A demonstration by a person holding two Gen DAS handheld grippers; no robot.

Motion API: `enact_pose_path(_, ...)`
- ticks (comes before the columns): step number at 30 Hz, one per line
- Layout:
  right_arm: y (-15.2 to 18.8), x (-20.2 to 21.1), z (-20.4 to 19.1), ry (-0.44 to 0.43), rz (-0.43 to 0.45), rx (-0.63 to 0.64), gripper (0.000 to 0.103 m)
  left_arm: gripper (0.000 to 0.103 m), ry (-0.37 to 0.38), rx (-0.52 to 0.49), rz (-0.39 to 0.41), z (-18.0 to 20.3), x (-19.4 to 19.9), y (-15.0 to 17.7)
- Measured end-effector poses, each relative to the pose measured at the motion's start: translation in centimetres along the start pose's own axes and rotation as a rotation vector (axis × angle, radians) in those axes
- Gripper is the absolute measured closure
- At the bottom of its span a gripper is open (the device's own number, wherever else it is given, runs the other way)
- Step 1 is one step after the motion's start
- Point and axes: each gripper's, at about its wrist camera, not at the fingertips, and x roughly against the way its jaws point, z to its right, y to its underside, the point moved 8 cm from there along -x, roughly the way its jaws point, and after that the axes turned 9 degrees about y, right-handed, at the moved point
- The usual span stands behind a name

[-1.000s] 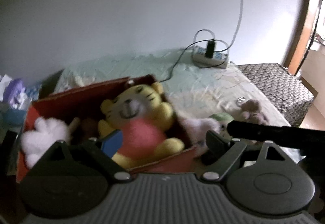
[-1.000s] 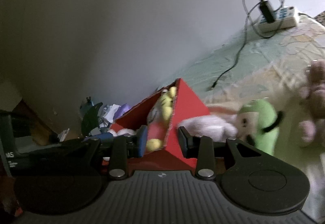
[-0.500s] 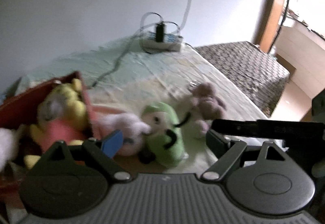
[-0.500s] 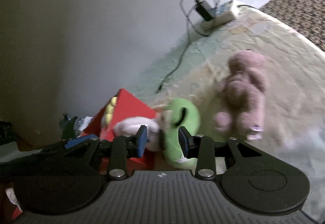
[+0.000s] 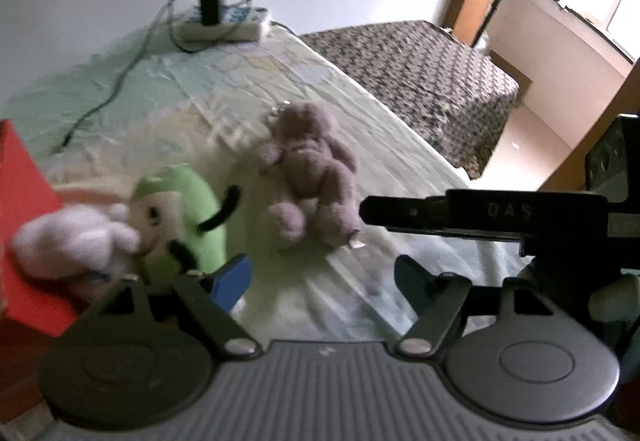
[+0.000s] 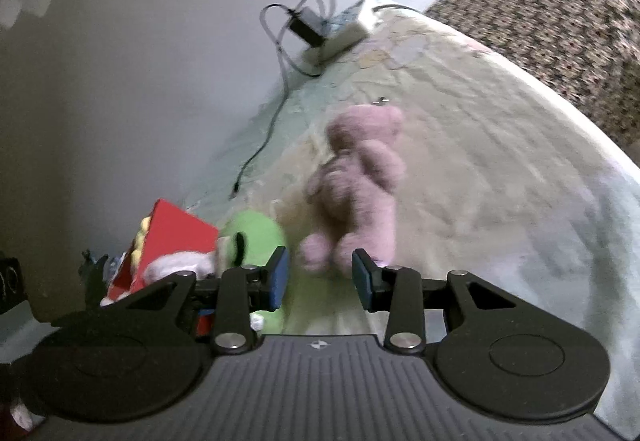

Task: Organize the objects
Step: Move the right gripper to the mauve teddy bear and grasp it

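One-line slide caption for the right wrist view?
Open right hand-held gripper points at a mauve plush bear lying beside a green plush and red box.

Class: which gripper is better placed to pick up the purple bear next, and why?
Right. The right gripper is open with the purple bear just ahead of its gap; the left gripper is open but farther off.

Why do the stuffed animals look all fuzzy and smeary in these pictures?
In the left wrist view the white plush and green plush smear most, while the power strip stays fairly crisp; bright window light washes out the top right. In the right wrist view the purple teddy is streaked by motion blur, yet the right tool looks sharp, and the fisheye lens bends the bed's edge.
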Motion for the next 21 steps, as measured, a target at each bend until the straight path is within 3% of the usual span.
enact_pose_path(11, -1.6, -2.1, 2.9, 0.010, -0.052, -0.121, 0.064, 0.034, 0.003, -0.010, -0.085, -0.6, -5.7, -1.2)
enact_pose_path(21, -2.4, -5.3, 2.1, -0.016, -0.116, -0.112, 0.064, 0.033, 0.004, 0.024, -0.131, -2.4, -8.0, -1.0)
